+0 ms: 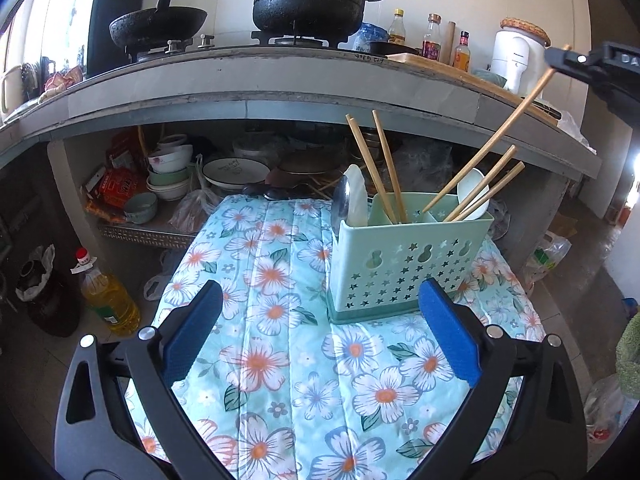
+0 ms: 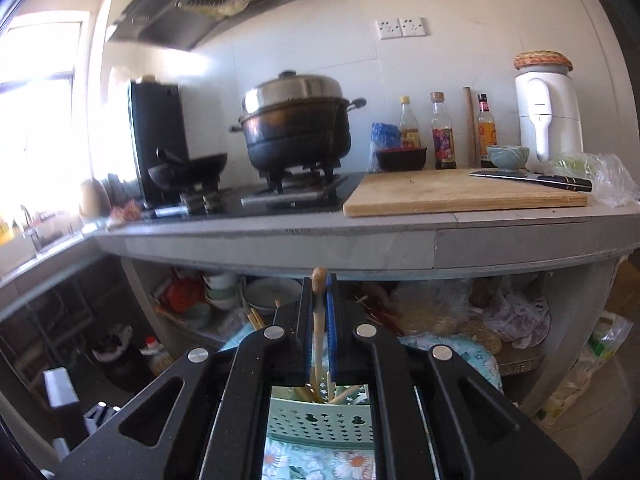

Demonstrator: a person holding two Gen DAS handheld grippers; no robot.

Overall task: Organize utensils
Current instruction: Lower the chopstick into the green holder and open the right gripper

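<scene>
A mint-green utensil caddy (image 1: 404, 260) stands on a floral cloth (image 1: 288, 360). It holds two chopsticks (image 1: 380, 168) in its middle part, a metal spoon (image 1: 341, 204) and a white spoon at the left, and more chopsticks with a white spoon (image 1: 474, 190) at the right. My left gripper (image 1: 320, 324) is open and empty, low over the cloth in front of the caddy. My right gripper (image 2: 319, 304) is shut on a long chopstick (image 2: 318, 336), whose lower end is in the caddy (image 2: 320, 420). That chopstick (image 1: 496, 136) slants up to the right gripper (image 1: 592, 64) in the left wrist view.
A grey counter (image 2: 280, 240) behind carries a wok (image 1: 158, 26), a black pot (image 1: 308, 0), sauce bottles (image 2: 442, 132), a cutting board (image 2: 460, 192) with a knife (image 2: 532, 178) and a white appliance (image 2: 546, 112). Bowls and plates (image 1: 172, 176) sit under it. An oil bottle (image 1: 106, 296) stands on the floor at left.
</scene>
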